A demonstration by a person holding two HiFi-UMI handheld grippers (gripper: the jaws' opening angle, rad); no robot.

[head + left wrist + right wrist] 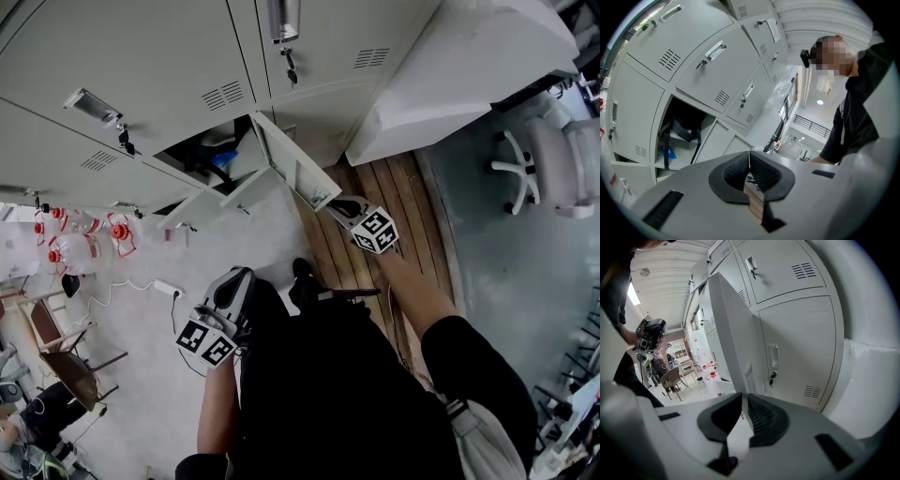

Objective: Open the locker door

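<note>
A bank of grey lockers (159, 66) fills the top of the head view. One lower locker door (291, 167) stands swung out toward me, and the dark compartment (202, 148) behind it shows a black bag strap and something blue. My right gripper (330, 202) is shut on the free edge of that door (729, 333), and in the right gripper view the thin door edge runs between its pads (761, 416). My left gripper (236, 277) hangs low by my body, away from the lockers, its jaws shut with nothing in them (750, 161). The open compartment (682, 126) also shows in the left gripper view.
Neighbouring locker doors (801, 352) are closed, with handles and keys. A big white cabinet (469, 66) stands right of the lockers, with a white swivel chair (553, 164) beyond it. Red-capped water bottles (80, 239), a power strip (167, 289) and chairs (66, 347) are on the left floor.
</note>
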